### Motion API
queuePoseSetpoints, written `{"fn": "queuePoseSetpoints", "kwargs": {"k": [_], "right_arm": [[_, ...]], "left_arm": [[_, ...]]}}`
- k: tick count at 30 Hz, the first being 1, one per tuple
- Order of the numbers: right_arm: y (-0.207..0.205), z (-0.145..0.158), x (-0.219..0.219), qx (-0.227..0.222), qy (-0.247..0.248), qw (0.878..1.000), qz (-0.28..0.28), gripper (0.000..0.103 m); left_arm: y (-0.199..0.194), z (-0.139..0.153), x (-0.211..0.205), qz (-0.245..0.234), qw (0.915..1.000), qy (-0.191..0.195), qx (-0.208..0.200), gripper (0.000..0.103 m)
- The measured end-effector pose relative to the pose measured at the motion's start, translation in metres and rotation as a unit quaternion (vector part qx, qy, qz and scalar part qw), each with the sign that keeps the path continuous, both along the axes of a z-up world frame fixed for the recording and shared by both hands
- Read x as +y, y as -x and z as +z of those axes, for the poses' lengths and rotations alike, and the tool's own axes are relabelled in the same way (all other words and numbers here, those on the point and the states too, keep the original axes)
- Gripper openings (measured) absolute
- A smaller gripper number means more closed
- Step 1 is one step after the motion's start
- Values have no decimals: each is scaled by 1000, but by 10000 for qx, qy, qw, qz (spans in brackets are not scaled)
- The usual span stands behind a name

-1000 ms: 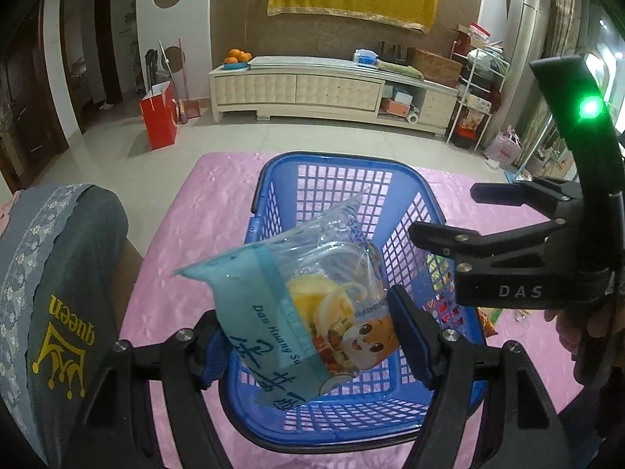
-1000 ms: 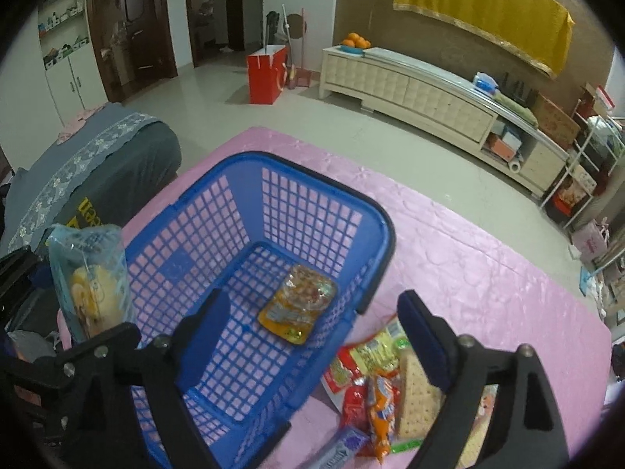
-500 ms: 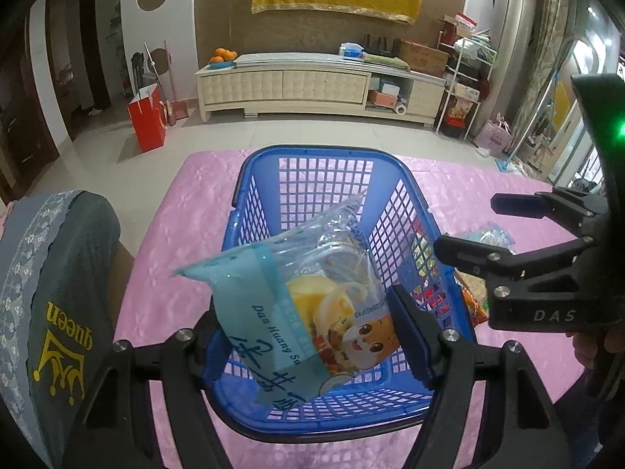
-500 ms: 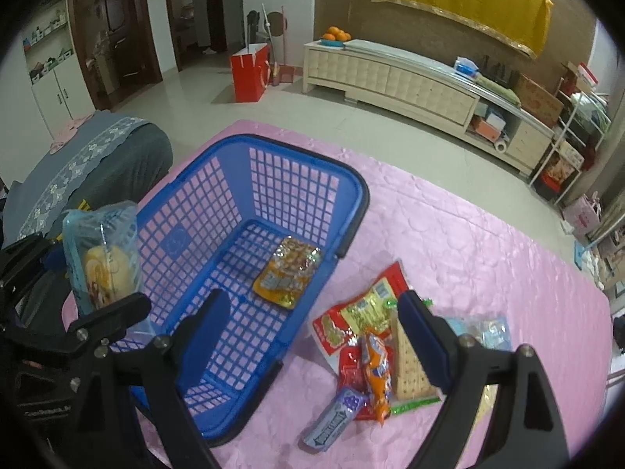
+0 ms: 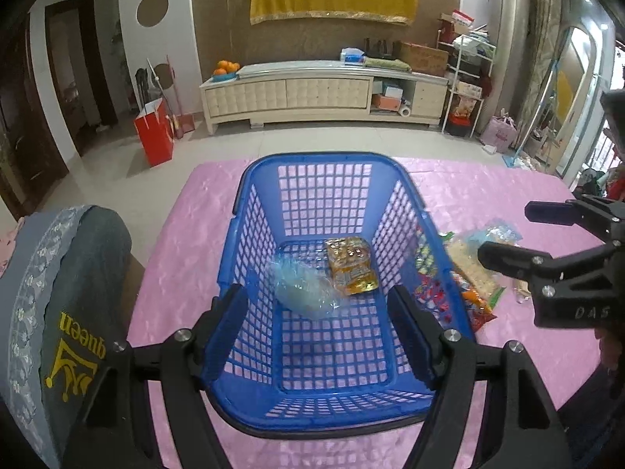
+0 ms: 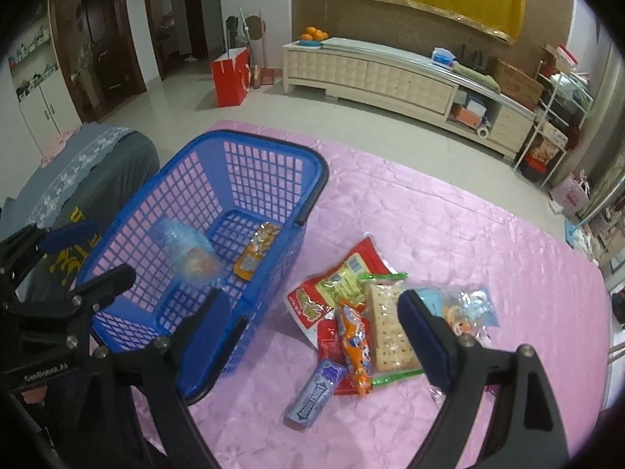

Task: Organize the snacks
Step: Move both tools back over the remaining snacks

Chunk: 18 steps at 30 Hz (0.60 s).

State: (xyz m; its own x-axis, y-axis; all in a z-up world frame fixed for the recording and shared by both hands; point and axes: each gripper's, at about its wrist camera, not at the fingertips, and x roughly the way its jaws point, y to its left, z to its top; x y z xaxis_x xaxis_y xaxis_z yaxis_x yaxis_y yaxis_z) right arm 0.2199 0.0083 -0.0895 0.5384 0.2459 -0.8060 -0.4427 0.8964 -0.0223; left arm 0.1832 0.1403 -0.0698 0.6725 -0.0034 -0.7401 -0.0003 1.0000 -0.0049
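A blue plastic basket (image 5: 258, 211) (image 6: 312, 179) stands on the pink tablecloth. Inside it lie a clear blue snack bag (image 5: 302, 289) (image 6: 187, 250), blurred, and an orange-yellow packet (image 5: 349, 267) (image 6: 256, 252). My left gripper (image 5: 324, 324) is open and empty above the basket's near end. My right gripper (image 6: 312, 336) is open and empty above a pile of snacks right of the basket: a red-yellow bag (image 6: 336, 285), a cracker pack (image 6: 384, 332), an orange stick pack (image 6: 355, 351), a purple gum pack (image 6: 316, 394) and a blue cartoon bag (image 6: 465, 308).
A chair back draped with a grey "queen" garment (image 5: 66, 305) stands left of the table. The pink tablecloth (image 6: 488, 234) extends right and far. Beyond the table's far edge are floor, a red bag (image 5: 154, 138) and a cream cabinet (image 5: 320, 95).
My left gripper opened and let go of the clear blue snack bag, which dropped into the basket. My right gripper moved right, over the snack pile.
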Motion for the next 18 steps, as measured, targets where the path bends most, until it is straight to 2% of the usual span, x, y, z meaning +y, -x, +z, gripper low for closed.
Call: {"fn": "queuePoseSetpoints", "kwargs": {"k": [6,15,17,18], "right_arm": [[13,18,-22,-141,-191,9997,-58,90],[37,36,-70,-307,-422,9983,-257,90],[42,38,-83,-327,-456,9979,-336,90],[43,38,-89,-329,-465,9977,-373,90]], "left_arm": [[9,14,-14,-39,10000,-37,-62,72],[28,34,-58,-241,9992,-236,-220,72],[31,37,-71,-322,9988,-257,-270,82],[34,39,-78,-354,9986,-252,-296,82]]}}
